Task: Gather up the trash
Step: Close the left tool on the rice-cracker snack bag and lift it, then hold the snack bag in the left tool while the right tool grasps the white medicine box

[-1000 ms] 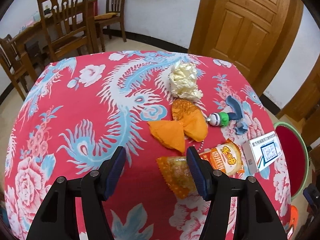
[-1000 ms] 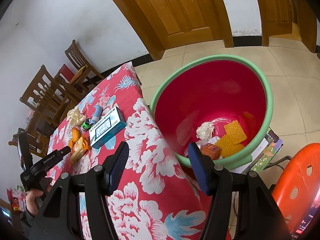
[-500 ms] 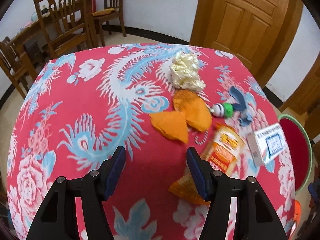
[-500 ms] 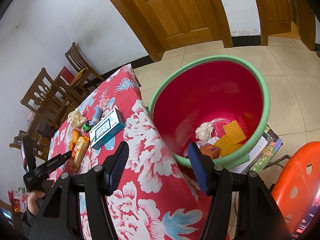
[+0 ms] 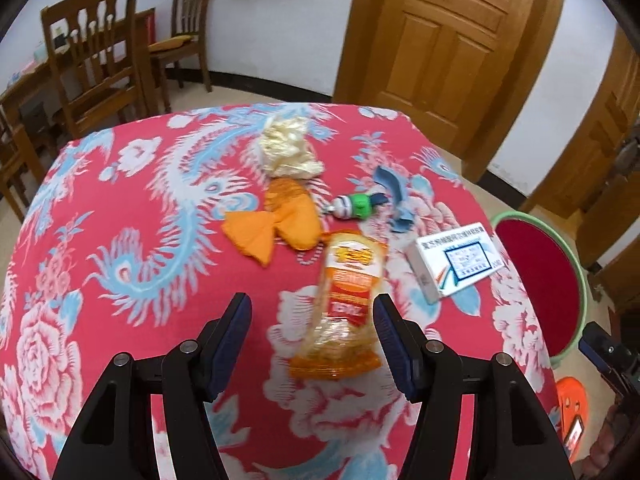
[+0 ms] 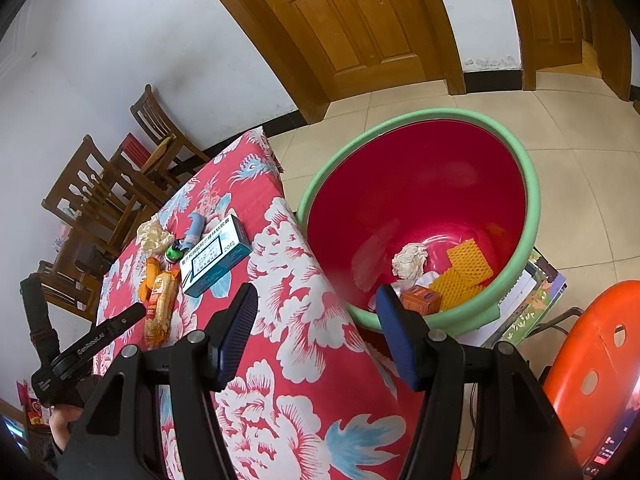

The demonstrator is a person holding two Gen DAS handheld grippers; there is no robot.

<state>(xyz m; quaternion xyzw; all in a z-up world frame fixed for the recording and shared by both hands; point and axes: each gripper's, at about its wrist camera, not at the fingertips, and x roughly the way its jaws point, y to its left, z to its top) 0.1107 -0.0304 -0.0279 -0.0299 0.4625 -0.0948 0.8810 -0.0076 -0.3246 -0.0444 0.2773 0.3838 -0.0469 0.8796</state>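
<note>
An orange snack bag [image 5: 344, 304] lies on the red flowered tablecloth [image 5: 120, 240], its near end between the fingers of my open left gripper [image 5: 312, 338]. Behind it lie orange foam netting [image 5: 276, 224], a cream crumpled wad [image 5: 288, 152], a green-capped tube [image 5: 356, 206], a blue scrap [image 5: 394, 196] and a white and blue box [image 5: 454, 260]. My right gripper [image 6: 314, 336] is open and empty over the table corner, beside the red bin with a green rim [image 6: 532, 184]. The bin holds a paper wad [image 6: 408, 260], orange netting [image 6: 468, 264] and a small orange box [image 6: 420, 298].
Wooden chairs [image 5: 92, 60] stand beyond the table's far side. A wooden door [image 5: 444, 32] is behind. An orange plastic stool [image 6: 592, 360] stands right of the bin. Papers [image 6: 532, 300] lie under the bin. The left gripper shows in the right wrist view [image 6: 100, 336].
My left gripper has swung right and forward, so the snack bag now lies between its fingers. The right gripper has barely moved.
</note>
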